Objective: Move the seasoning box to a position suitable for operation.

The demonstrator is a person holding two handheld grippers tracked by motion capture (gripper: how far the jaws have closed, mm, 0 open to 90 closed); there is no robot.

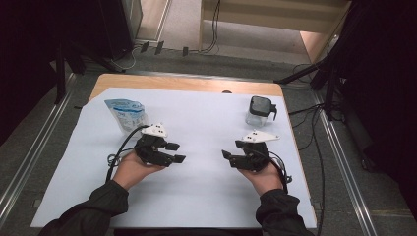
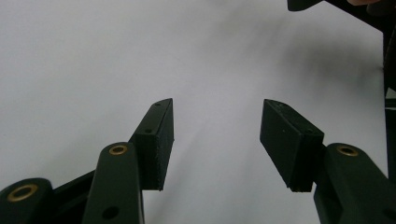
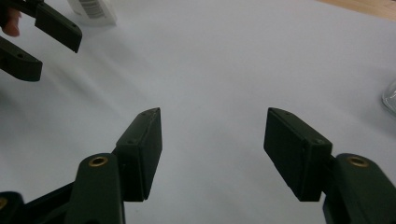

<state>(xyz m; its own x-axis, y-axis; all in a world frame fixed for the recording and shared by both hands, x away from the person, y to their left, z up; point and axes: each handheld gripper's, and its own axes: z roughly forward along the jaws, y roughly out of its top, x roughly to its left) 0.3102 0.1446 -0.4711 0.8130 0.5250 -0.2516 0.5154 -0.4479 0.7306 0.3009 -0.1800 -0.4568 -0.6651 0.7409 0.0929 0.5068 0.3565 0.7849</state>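
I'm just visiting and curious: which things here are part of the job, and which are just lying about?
Likely part of the job:
- blue-and-white pouch, nearest the left gripper
- clear jar with black lid, nearest the right gripper
Both grippers' jaws are open and hold nothing.

Just lying about:
- white sheet
- floor cables

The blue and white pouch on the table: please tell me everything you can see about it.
The pouch is a soft bag, plastic by its look, light blue with white areas and small print too blurred to read. It lies flat at the far left of the white sheet, just beyond the left gripper, whose cable passes close by it. Nothing grips it. In the right gripper view, a corner with a barcode shows.
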